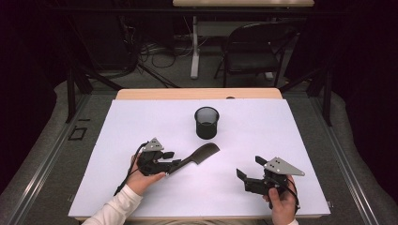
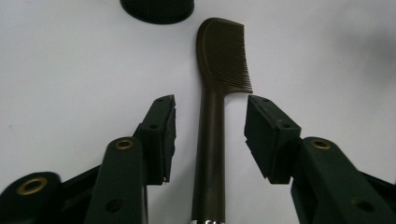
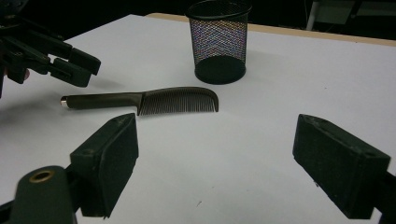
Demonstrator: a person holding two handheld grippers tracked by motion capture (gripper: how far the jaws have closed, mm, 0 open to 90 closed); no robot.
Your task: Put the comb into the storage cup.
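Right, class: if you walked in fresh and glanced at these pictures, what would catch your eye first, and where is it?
First the dark brown comb, lying flat on the white table with its handle between the open jaws of the left claw, which do not touch it. Behind its toothed end stands a black mesh cup, upright. At the table's near right, the right claw is open with nothing in it.

Bare white table [image 1: 141, 117] all round, mesh cup [image 1: 207, 122] standing just beyond the comb [image 1: 199, 155], right side open
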